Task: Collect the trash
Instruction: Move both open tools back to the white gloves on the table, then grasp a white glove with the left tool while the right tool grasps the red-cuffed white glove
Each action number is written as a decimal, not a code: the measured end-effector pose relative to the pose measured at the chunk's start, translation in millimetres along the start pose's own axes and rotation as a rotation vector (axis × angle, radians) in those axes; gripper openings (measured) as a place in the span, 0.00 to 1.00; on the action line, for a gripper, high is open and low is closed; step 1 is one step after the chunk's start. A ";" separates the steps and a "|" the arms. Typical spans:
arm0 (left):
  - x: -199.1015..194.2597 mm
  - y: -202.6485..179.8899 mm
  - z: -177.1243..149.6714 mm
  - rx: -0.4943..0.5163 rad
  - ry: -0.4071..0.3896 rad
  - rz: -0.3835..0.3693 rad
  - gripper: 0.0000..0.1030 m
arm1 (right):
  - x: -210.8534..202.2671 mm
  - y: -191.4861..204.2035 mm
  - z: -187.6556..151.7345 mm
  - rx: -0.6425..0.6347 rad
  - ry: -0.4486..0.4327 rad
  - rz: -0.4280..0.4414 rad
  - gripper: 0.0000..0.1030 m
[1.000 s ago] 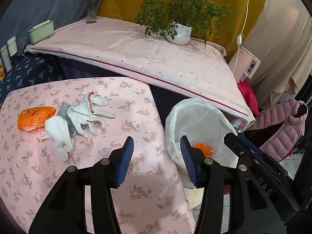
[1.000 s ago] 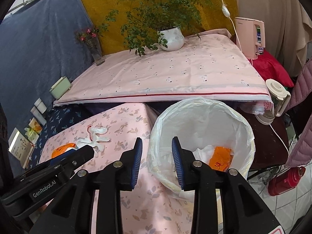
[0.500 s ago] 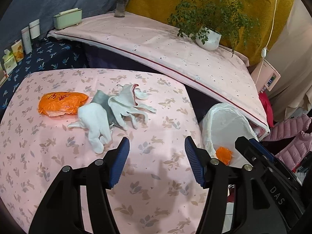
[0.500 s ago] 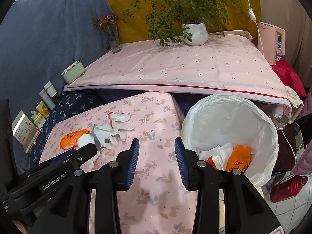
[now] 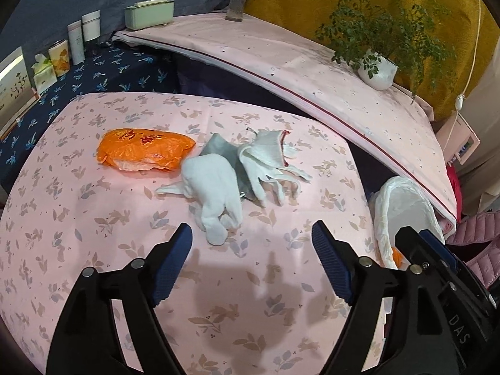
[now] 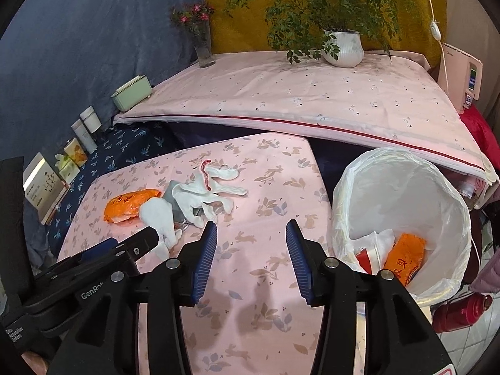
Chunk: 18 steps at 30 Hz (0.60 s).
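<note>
From the left wrist view, the left gripper (image 5: 250,247) has its jaws spread wide, and they have just been opening more. Nothing is between them. It hangs over the pink tabletop (image 5: 78,250). Just ahead lies a small heap of trash. The closest piece is a soft white sock (image 5: 215,193). Touching it are a flat grey piece (image 5: 218,145) and white gloves (image 5: 265,162) with thin floppy fingers. Beside the heap lies an orange plastic bag (image 5: 143,150), crinkly and a bit puffy. All of it looks very light and soft. It will bend and squash when pinched, so it cannot break. The sock looks best to grab at its thick middle, where it bunches up. The bag may be slippery, so a fold near its middle is a safer spot than a smooth edge. The trash bin (image 5: 403,206), lined with white plastic, stands past the right edge of the tabletop.

From the right wrist view, the right gripper (image 6: 251,250) is partly spread and empty too, and its jaws have just been opening. The same heap lies ahead and to the left. The gloves (image 6: 203,197) are the nearest to it. Their fingers may dangle, so the palm part is the place to pinch. The bin (image 6: 403,193) sits open on the right, with an orange bag and some white scraps already inside.
</note>
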<state>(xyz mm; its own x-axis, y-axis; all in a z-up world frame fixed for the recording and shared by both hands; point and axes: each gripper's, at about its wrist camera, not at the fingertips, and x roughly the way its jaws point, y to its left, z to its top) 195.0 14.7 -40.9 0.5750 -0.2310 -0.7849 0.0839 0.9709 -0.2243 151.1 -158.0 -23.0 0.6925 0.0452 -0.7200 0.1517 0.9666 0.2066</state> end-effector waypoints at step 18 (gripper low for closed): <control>76.0 49.5 28.3 -0.155 0.111 0.011 0.72 | 89.4 37.4 19.0 -0.053 0.088 0.030 0.51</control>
<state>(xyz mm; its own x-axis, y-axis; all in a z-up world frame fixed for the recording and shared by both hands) 265.9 46.9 -95.3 0.4808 -0.2340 -0.8450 -0.0535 0.9541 -0.2947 232.2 -122.5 -67.0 0.6311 0.0940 -0.7700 0.0929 0.9763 0.1953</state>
